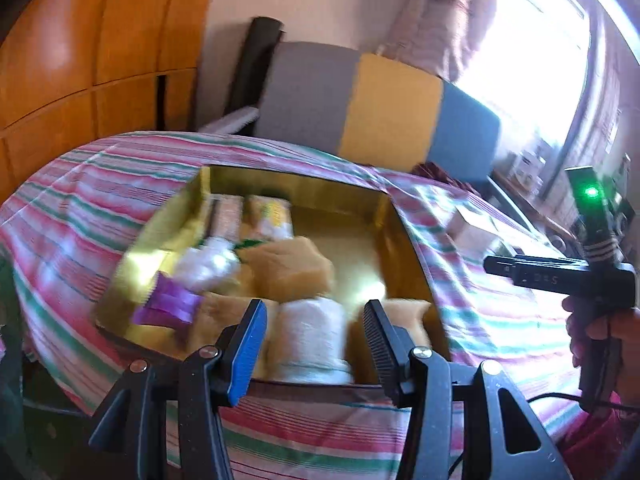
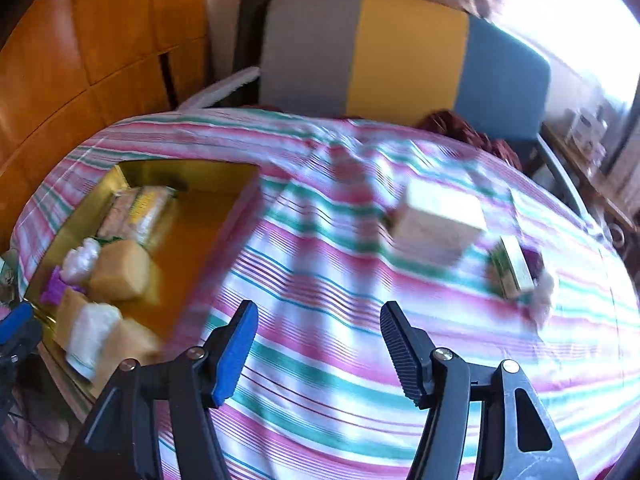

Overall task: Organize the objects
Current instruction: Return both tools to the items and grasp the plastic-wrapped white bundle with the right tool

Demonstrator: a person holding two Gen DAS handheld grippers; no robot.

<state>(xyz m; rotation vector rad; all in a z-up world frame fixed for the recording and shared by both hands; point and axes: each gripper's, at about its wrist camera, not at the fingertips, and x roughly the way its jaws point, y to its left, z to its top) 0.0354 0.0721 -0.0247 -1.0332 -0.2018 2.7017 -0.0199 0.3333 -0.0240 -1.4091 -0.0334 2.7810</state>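
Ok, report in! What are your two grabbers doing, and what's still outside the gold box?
Both grippers, left and right, open, empty. Gold box part filled. Pale box and green packet still on striped cloth. Path clear.

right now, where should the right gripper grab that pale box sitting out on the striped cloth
Probably across its two upright side faces, near the middle. The pale box sits on the striped cloth with bare cloth around it and a smaller green-edged box off to its right. The right gripper is empty with its fingers apart, so coming from the near side and above looks simplest. Blur hides the edges.
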